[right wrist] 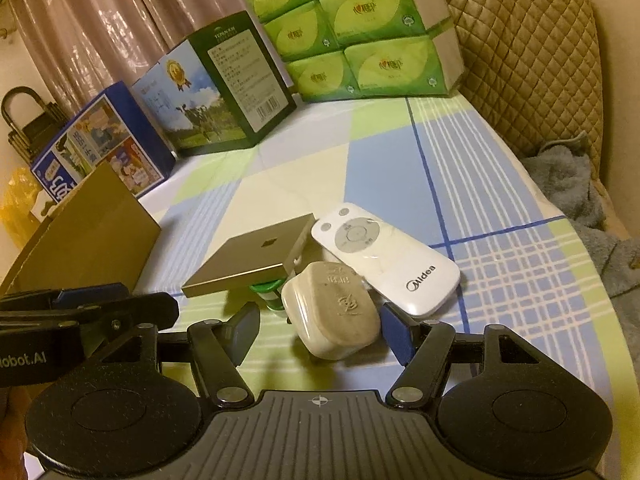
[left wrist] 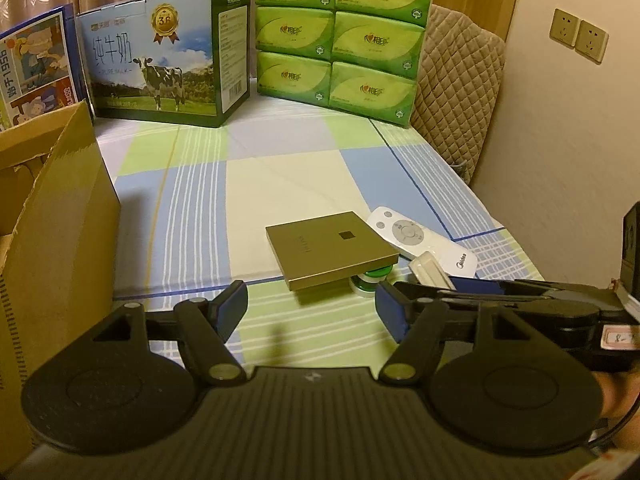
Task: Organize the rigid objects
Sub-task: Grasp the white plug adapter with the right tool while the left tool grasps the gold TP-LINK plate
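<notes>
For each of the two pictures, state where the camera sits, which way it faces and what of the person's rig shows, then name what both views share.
Left wrist: on the left gripper, facing down over the checked cloth at the gold box; jaws open.
Right wrist: on the right gripper, facing the soap, which lies untouched between open fingers.
Shared: gold box, remote, milk carton.

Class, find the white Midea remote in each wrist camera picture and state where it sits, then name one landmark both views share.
Left wrist view: white remote lies right of centre, beside the flat gold box.
Right wrist view: white remote lies at centre, right of the flat gold box, behind the beige plug.
Shared landmark: the green tissue packs at the back.
</notes>
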